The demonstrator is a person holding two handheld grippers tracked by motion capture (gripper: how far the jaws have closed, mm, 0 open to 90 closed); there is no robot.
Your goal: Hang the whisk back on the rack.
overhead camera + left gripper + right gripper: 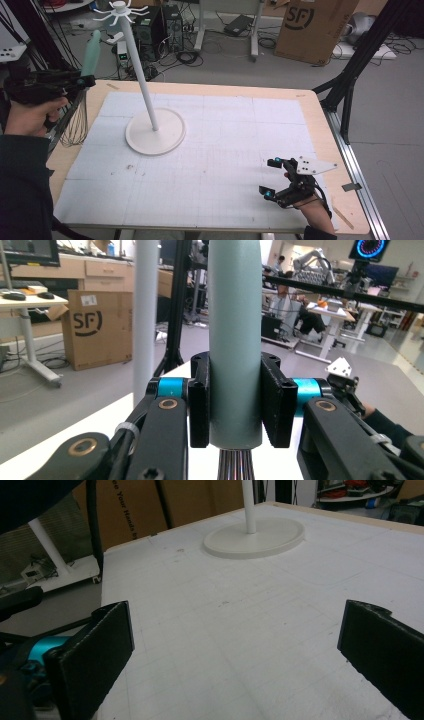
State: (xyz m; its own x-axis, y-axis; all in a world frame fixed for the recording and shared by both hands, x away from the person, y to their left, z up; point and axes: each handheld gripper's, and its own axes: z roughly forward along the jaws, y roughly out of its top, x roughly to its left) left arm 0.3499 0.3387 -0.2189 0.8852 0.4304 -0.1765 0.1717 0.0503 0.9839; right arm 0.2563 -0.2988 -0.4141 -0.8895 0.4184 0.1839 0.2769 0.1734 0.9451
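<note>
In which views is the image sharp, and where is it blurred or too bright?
High view: soft but even, the white mat slightly washed out. Left gripper view: the whisk handle and jaws are sharp, the room behind is softer, with bright window glare at upper right. Right gripper view: the near jaws look blurred, the stand base is clearer.

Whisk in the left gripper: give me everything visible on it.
The whisk has a smooth, matte, pale grey-green handle and a head of thin metal wire loops. It hangs upright, handle up, wires down beside the table's left edge. The left gripper is shut on the handle just above the wires. Nothing else touches it.
</note>
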